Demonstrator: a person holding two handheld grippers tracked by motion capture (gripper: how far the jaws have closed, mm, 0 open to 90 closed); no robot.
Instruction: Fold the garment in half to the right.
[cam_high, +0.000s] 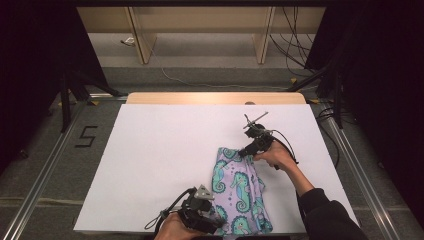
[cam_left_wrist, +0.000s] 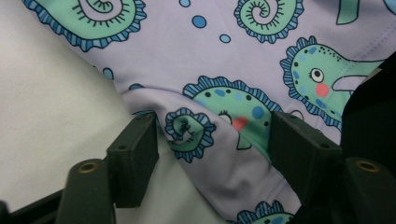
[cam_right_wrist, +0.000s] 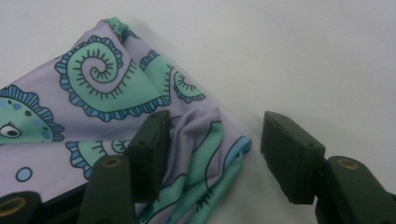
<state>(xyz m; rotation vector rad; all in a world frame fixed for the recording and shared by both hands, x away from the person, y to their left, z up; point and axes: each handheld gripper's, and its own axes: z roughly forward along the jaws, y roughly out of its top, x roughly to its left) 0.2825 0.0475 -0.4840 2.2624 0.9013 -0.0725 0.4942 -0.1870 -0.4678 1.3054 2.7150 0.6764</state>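
Smooth stretchy lilac cloth (cam_high: 239, 192) w/ teal seahorse print, crumpled on white table (cam_high: 165, 155), near edge. Left gripper (cam_left_wrist: 212, 144) jaws spread, a fold between them; right gripper (cam_right_wrist: 210, 154) jaws spread astride far corner, unpinched.

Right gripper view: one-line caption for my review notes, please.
Right tongs straddle a bunched corner of the seahorse-print cloth on the white table.

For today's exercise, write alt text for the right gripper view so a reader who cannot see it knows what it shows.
A bunched corner of lilac fabric printed with teal seahorses lies on a white table, between the open black jaws of the right gripper. One jaw rests over the cloth; the other stands clear on the bare table.
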